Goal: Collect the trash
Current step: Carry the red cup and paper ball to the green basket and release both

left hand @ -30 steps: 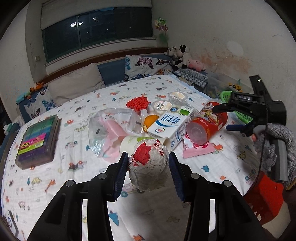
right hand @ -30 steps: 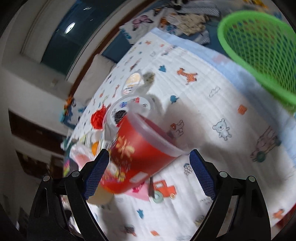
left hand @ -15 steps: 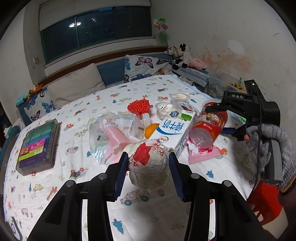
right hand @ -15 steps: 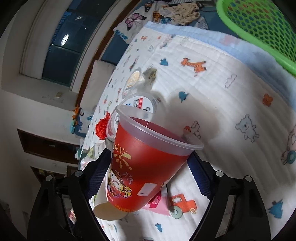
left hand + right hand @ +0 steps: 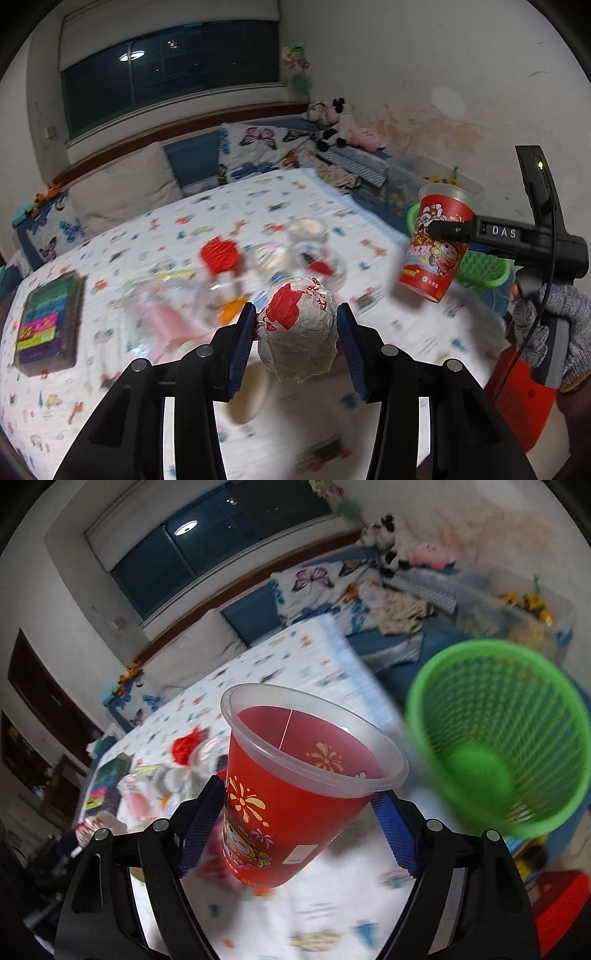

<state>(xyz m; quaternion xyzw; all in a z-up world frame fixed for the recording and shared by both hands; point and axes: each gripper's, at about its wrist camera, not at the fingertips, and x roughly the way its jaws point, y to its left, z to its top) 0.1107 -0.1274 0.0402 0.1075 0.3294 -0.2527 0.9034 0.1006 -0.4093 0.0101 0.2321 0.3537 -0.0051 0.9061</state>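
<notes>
A crumpled white paper ball with red print [image 5: 299, 343] sits between the blue pads of my left gripper [image 5: 295, 317], which is shut on it above the bed. My right gripper [image 5: 299, 794] holds a red plastic cup [image 5: 280, 812] with a cartoon print, nearly upright and off the bed; its jaws are closing on the cup's sides. In the left wrist view that cup [image 5: 432, 258] hangs at the right, pinched by the right gripper [image 5: 439, 229] in a gloved hand [image 5: 554, 325]. A green mesh basket [image 5: 498, 738] stands just right of the cup, beside the bed.
More litter lies on the patterned bedspread [image 5: 184, 387]: a red crinkled item [image 5: 219, 254], a clear bag with pink inside [image 5: 162, 321], clear tubs [image 5: 306, 230]. A box of coloured blocks [image 5: 48, 321] lies at the left. A red stool [image 5: 517, 391] stands by the bed.
The right gripper closed on the lying red cup, lifted it and turned it upright; the green basket came into view beside it. The left gripper rose with the paper ball.
</notes>
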